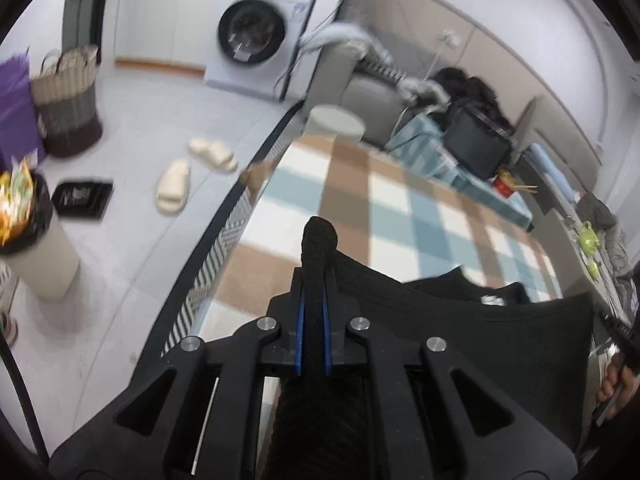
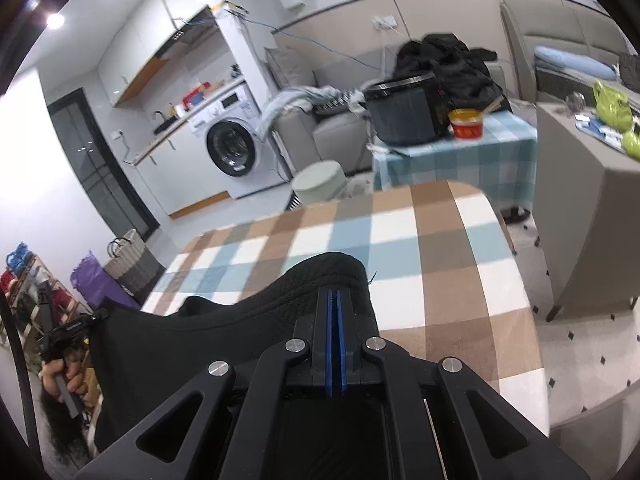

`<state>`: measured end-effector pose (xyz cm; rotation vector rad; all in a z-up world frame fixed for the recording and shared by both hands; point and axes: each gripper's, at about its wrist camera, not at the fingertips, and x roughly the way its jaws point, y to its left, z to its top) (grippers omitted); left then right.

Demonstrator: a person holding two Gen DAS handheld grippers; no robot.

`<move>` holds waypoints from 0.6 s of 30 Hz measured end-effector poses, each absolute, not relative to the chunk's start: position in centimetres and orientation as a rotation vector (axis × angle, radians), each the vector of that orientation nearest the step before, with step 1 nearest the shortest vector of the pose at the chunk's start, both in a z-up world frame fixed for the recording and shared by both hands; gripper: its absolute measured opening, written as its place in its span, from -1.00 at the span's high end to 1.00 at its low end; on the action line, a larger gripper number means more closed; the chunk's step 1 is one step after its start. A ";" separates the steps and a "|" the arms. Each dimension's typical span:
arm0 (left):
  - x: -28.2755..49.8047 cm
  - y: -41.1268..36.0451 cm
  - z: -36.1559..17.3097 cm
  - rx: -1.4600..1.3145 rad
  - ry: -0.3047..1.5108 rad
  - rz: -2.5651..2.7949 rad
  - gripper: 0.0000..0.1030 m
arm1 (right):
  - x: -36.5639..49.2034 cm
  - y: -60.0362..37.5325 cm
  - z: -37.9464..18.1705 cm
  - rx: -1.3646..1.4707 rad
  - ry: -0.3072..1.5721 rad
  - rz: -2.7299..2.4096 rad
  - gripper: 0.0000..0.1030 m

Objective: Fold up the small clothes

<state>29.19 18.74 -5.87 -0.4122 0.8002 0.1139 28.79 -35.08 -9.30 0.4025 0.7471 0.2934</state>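
Note:
A black knitted garment [image 1: 480, 320] hangs stretched between my two grippers above the table with the brown, blue and white checked cloth [image 1: 380, 200]. My left gripper [image 1: 315, 280] is shut on one bunched edge of it, and a fold of the cloth sticks up past the fingertips. In the right wrist view the same black garment [image 2: 240, 332] sags to the left, with my right gripper [image 2: 335, 300] shut on its other edge over the checked table [image 2: 420, 240]. A hand [image 2: 60, 376] grips the left tool's handle at the far left.
Beyond the table stand a round pale stool [image 2: 318, 186], a washing machine [image 2: 232, 148] and a small checked side table with a black pot [image 2: 408, 112]. Slippers [image 1: 176, 188], a woven basket [image 1: 68, 100] and a bin [image 1: 36, 240] are on the floor at left.

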 end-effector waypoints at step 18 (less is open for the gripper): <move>18.5 15.9 -6.6 -0.338 0.876 0.119 -0.47 | 22.0 -37.1 -13.5 0.485 0.950 0.227 -0.28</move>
